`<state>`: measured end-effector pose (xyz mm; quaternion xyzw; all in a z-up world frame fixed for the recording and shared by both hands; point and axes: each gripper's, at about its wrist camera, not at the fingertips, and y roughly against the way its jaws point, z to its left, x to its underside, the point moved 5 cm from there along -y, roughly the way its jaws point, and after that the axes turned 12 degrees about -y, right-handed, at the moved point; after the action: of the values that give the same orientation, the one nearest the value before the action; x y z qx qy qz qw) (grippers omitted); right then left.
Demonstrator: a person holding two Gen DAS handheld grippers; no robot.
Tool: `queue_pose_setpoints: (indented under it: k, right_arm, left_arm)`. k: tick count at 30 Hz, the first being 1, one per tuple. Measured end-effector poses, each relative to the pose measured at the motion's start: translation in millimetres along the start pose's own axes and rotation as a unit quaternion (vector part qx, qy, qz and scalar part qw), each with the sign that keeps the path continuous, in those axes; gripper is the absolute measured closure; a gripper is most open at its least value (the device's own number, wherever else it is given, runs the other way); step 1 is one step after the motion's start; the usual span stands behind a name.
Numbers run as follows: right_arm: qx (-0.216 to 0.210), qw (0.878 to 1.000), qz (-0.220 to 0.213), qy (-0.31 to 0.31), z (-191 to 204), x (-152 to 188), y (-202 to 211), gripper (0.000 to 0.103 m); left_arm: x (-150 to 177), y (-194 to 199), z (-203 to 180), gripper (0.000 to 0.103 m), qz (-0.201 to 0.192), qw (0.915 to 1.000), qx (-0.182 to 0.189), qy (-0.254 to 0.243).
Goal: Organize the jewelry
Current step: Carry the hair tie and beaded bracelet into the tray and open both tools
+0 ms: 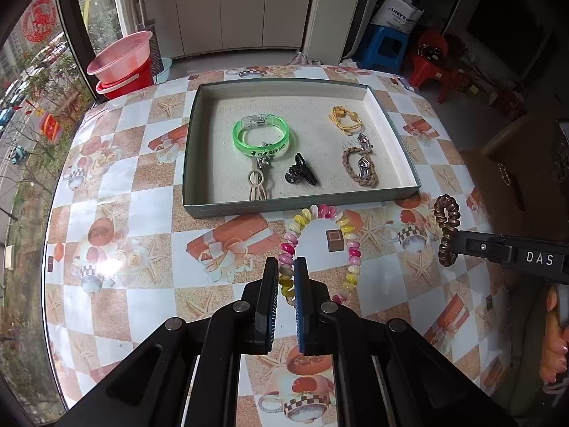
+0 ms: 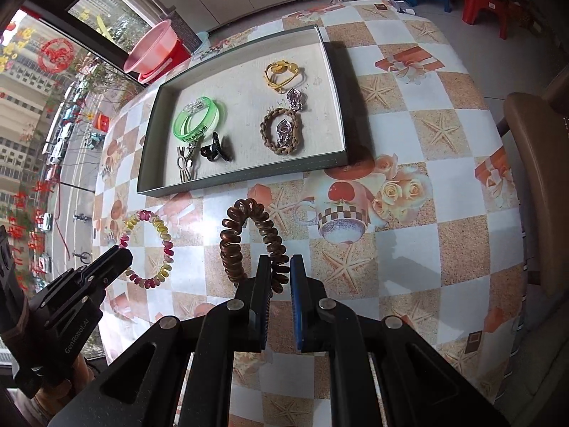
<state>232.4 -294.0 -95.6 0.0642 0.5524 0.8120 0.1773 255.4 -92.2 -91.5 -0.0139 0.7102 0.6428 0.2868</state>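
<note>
My left gripper (image 1: 286, 267) is shut on a pink-and-yellow coil bracelet (image 1: 346, 229) that hangs as a loop just in front of the tray; it also shows in the right wrist view (image 2: 163, 235). My right gripper (image 2: 280, 265) is shut on a brown coil hair tie (image 2: 231, 245), also seen in the left wrist view (image 1: 444, 227). The shallow grey tray (image 1: 295, 206) holds a green bangle (image 1: 263, 138), a black claw clip (image 1: 302, 174), a beige loop tie (image 1: 258, 185), a yellow cord bracelet (image 1: 345, 119) and a braided brown bracelet (image 1: 359, 167) with crystal clips.
The round table (image 1: 142, 213) has a glossy patterned cloth. Pink and red basins (image 1: 121, 64) stand beyond its far left edge. Blue and red stools (image 1: 387, 49) stand at the back right. A brown chair (image 2: 533, 163) is at the right.
</note>
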Motion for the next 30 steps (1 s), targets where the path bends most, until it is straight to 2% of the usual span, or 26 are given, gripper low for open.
queue_pose_setpoints:
  k: [6,14,23,30]
  right_arm:
    - [-0.005,1.000,-0.013,0.015,18.9,-46.0,-4.4,0.092]
    - [0.001,1.000,-0.013,0.018,28.8,-86.9,-32.7,0.092]
    - [0.020,1.000,-0.002,0.008,20.9,-106.9,-67.6,0.092]
    - [0.032,0.999,0.009,0.012,17.4,-111.4,-88.4,0.092]
  left_arm:
    - [-37.5,-16.6,31.6,0.082,-0.012,0.9993,-0.023,0.028]
    - [-64.1,-54.9,60.7,0.082,-0.002,0.9970,-0.056,0.052]
    - [-68.8,-93.9,69.5,0.082,0.024,0.9948,-0.085,0.052]
    - [-66.4,-109.7,70.6,0.082,0.039,0.9929,-0.104,0.043]
